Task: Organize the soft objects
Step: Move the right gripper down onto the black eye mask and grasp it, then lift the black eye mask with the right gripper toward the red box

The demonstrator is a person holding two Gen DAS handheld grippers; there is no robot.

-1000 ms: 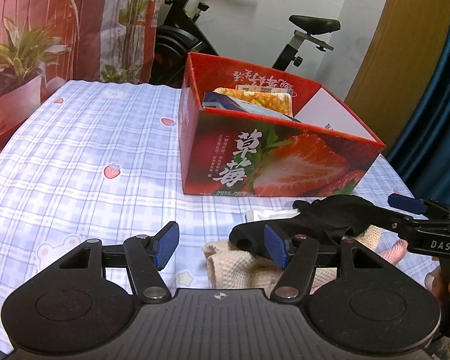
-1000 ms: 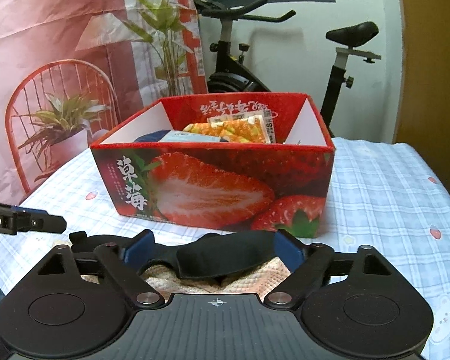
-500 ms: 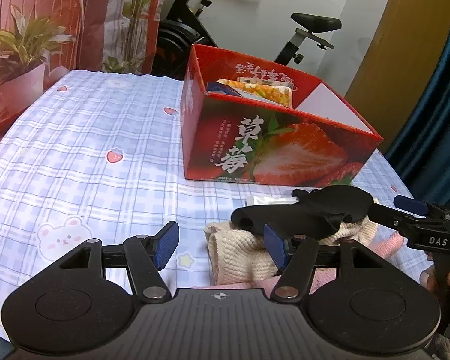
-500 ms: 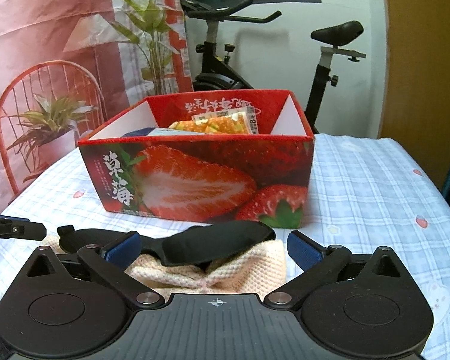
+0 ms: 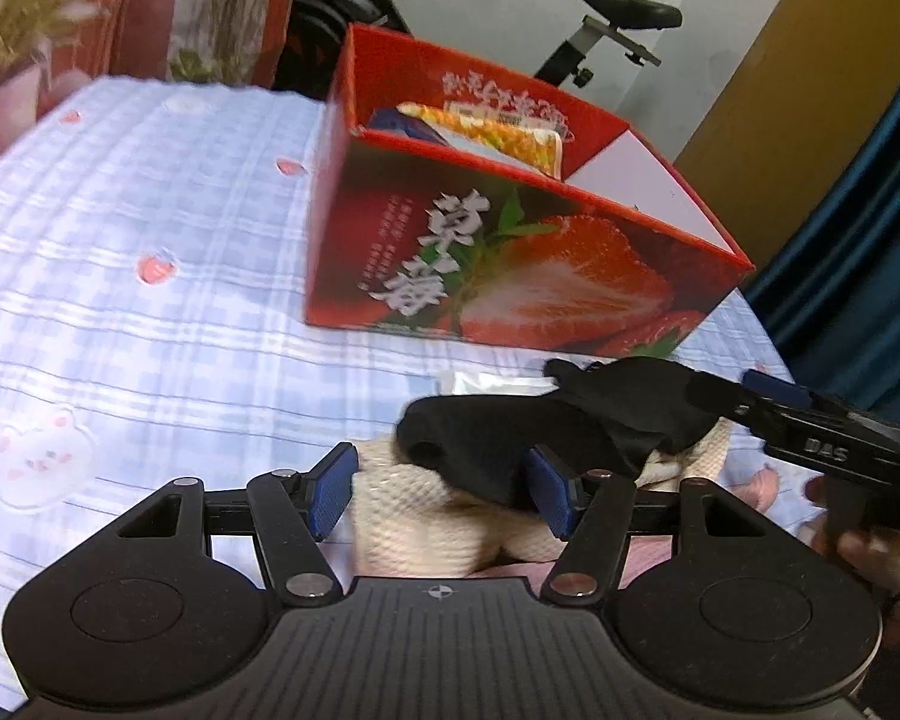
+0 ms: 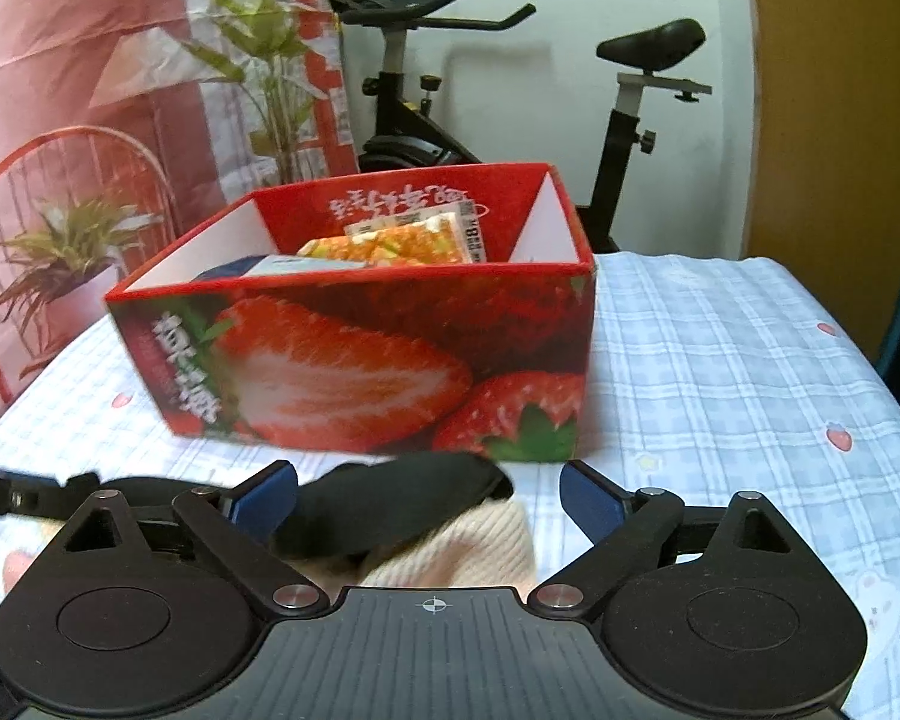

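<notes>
Left wrist: black sock [image 5: 510, 438] long axis crosswise on knit cloth [image 5: 414, 516] | both hand-held grippers spread

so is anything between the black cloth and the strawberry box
Nothing visible blocks it. The black cloth lies on the cream knit just in front of the strawberry box, whose top is open, with packets already inside.

Beside one red cardboard strawberry box [image 5: 510, 276] lie one black fabric piece [image 5: 510, 438] and one cream knitted cloth [image 5: 426, 522].
</notes>
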